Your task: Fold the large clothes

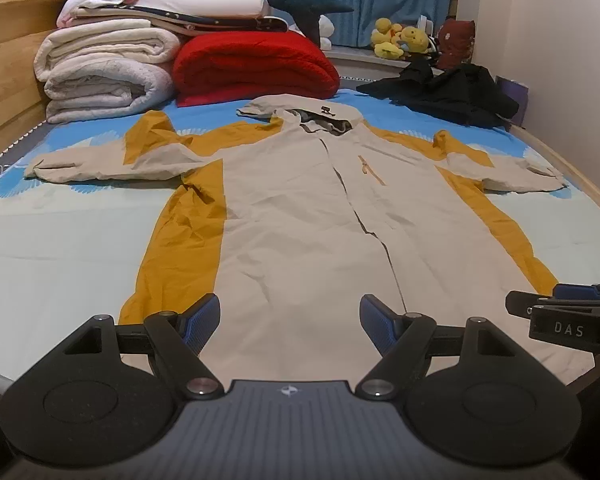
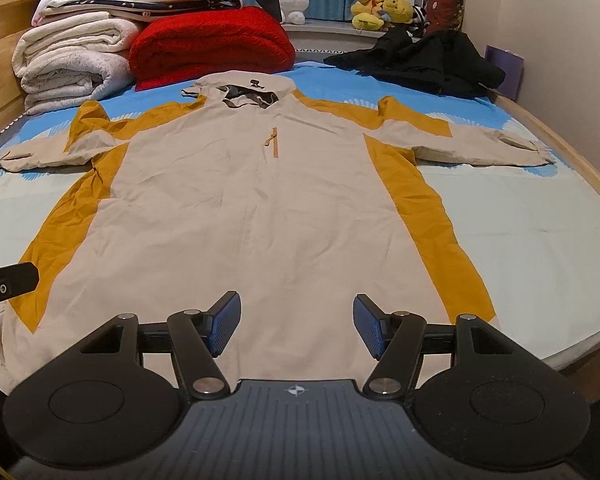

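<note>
A large beige hooded jacket with mustard side panels [image 1: 300, 208] lies flat and face up on the bed, hood at the far end, both sleeves spread out; it fills the right wrist view too [image 2: 252, 208]. My left gripper [image 1: 290, 320] is open and empty, just above the jacket's hem at its left half. My right gripper [image 2: 296, 324] is open and empty above the hem at its right half. The right gripper's side shows at the right edge of the left wrist view [image 1: 568, 320]. The left gripper's side shows at the left edge of the right wrist view [image 2: 4, 284].
The bed [image 1: 60, 240] has a blue and white sheet. Folded white blankets [image 1: 104, 76] and a red blanket [image 1: 256, 68] are stacked at the headboard. A black garment [image 1: 448, 96] lies at the far right. Plush toys [image 1: 400, 38] sit by the blue curtain. A wall runs along the right.
</note>
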Tool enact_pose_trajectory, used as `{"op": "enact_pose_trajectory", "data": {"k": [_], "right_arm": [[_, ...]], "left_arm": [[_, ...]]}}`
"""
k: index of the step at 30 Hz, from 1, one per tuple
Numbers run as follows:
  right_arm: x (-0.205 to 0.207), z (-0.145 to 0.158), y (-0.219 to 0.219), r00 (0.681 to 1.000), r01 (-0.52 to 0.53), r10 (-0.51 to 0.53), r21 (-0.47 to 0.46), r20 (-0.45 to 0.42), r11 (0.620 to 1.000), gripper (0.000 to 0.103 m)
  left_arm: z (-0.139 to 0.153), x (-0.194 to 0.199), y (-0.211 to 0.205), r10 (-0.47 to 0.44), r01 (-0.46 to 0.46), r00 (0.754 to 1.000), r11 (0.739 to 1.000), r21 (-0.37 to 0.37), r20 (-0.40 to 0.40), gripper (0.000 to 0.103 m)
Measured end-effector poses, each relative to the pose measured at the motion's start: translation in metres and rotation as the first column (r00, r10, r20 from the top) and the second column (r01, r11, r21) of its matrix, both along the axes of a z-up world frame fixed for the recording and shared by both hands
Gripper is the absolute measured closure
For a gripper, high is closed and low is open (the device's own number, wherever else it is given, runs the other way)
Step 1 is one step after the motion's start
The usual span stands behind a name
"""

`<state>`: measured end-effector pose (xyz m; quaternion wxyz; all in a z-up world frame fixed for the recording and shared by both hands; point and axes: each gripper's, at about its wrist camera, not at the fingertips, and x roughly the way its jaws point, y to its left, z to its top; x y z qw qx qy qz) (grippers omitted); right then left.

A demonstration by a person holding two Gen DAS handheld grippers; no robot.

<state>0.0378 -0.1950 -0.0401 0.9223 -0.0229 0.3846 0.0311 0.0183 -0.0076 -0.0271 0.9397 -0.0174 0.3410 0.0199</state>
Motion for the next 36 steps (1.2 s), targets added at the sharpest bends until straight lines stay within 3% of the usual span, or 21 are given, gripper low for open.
{"op": "enact_pose_trajectory", "data": {"k": [4,14,21,25,28,32,34,36], "right_arm": [[0.002,-0.001,0.002,1.000,-0.001,0.001,0.001,-0.004,1.000,0.039],[0.004,0.005,-0.004,1.000,0.018,-0.018,0.040,0.020,0.999,0.040],[0.001,0.032,-0.016,0.986,0.044,-0.067,0.152,0.154,0.987,0.040],[0.016,0.057,-0.018,0.972,0.036,-0.064,0.127,0.224,0.991,0.040],[0.046,0.073,-0.013,0.965,0.002,-0.028,0.099,0.260,0.995,0.040],[0.098,0.089,0.005,0.961,-0.067,0.036,0.104,0.275,0.992,0.040],[0.124,0.095,0.019,0.956,-0.101,0.068,0.104,0.287,0.989,0.040],[0.149,0.098,0.033,0.949,-0.130,0.094,0.102,0.301,0.986,0.040]], "left_arm": [[0.000,0.001,-0.001,-0.007,0.007,1.000,1.000,-0.003,0.004,0.023],[0.024,0.020,0.007,-0.030,0.027,0.995,0.999,0.041,0.091,0.038],[0.076,0.107,0.040,0.041,-0.047,0.974,0.999,0.022,0.224,0.038],[0.098,0.169,0.071,0.071,-0.080,0.970,0.996,0.027,0.234,0.038],[0.104,0.210,0.101,0.109,-0.117,0.966,0.993,0.020,0.234,0.038],[0.082,0.235,0.142,0.160,-0.171,0.959,0.985,0.025,0.233,0.038],[0.063,0.246,0.160,0.205,-0.211,0.961,0.977,0.015,0.185,0.046],[0.048,0.259,0.176,0.230,-0.235,0.963,0.972,0.018,0.144,0.074]]}}
